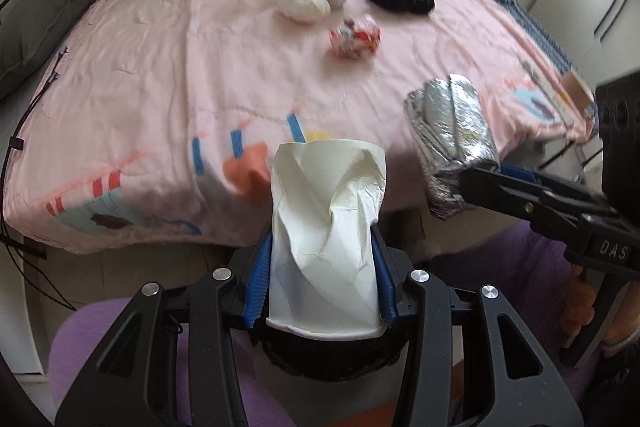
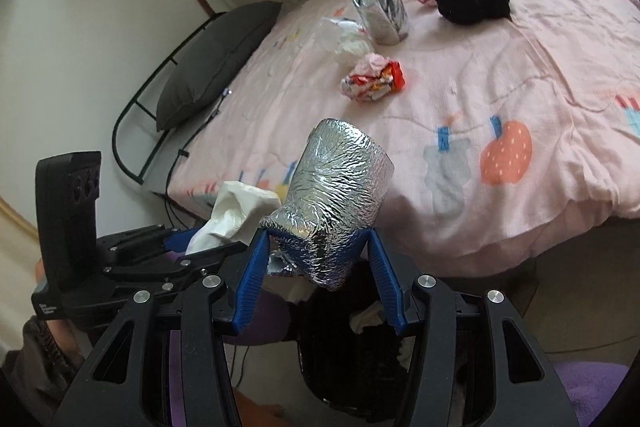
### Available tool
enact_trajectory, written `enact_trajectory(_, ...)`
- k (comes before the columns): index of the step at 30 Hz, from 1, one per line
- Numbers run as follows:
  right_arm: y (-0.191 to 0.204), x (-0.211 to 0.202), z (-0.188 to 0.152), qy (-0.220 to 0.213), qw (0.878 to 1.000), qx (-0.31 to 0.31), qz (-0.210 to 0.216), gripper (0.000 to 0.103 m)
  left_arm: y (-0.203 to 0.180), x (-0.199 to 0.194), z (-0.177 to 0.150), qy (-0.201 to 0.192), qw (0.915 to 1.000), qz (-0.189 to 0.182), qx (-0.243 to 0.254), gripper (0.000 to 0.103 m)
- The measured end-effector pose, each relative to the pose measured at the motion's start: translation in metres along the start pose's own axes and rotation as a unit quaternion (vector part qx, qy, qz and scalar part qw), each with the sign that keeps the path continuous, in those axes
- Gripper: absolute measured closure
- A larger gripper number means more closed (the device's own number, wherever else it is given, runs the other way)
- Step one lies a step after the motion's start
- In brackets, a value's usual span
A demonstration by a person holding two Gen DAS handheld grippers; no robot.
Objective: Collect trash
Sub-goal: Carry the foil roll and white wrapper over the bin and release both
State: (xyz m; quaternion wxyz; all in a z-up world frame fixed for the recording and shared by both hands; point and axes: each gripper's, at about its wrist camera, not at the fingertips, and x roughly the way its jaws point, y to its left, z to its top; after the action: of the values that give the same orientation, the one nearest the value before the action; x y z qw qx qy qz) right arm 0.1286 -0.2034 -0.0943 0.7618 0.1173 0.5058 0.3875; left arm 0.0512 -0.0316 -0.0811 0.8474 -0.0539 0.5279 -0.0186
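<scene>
- Trash in hand: left hand-held gripper (image 1: 322,279) clamps a crumpled white paper cup (image 1: 326,227) above a dark bin (image 2: 340,359), ready to drop.
- Right hand-held gripper (image 2: 316,267) pinches a foil-wrapped cup (image 2: 336,203) alongside.
- More wrappers (image 2: 374,79) wait on the bed (image 2: 520,67).

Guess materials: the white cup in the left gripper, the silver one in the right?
White cup: looks like matte paper; it holds sharp creases and has a rolled rim. Silver cup: its surface looks like thin metal foil, shiny and finely wrinkled; what lies under the foil can't be seen.
</scene>
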Motion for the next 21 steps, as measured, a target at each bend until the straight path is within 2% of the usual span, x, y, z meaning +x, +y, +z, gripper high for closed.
enact_trajectory(4, -0.001, 0.017, -0.009, 0.048, 0.999, 0.008, -0.007, 0.055, -0.008, 0.017, -0.008, 0.047, 0.9987, 0.001, 0.018, 0.058)
enact_trajectory(7, -0.004, 0.030, -0.015, 0.083, 0.996, 0.015, -0.016, 0.056, -0.012, 0.034, -0.015, 0.097, 0.9948, -0.001, 0.031, 0.058)
enact_trajectory(10, -0.003, 0.040, -0.021, 0.108, 0.994, 0.011, -0.029, 0.056, -0.014, 0.047, -0.021, 0.129, 0.9908, 0.002, 0.042, 0.058)
enact_trajectory(16, -0.001, 0.060, -0.032, 0.160, 0.986, 0.009, -0.035, 0.056, -0.008, 0.071, -0.034, 0.185, 0.9818, -0.007, 0.044, 0.058)
enact_trajectory(21, -0.001, 0.077, -0.045, 0.211, 0.977, 0.005, -0.037, 0.056, 0.001, 0.094, -0.055, 0.238, 0.9698, -0.014, 0.053, 0.058)
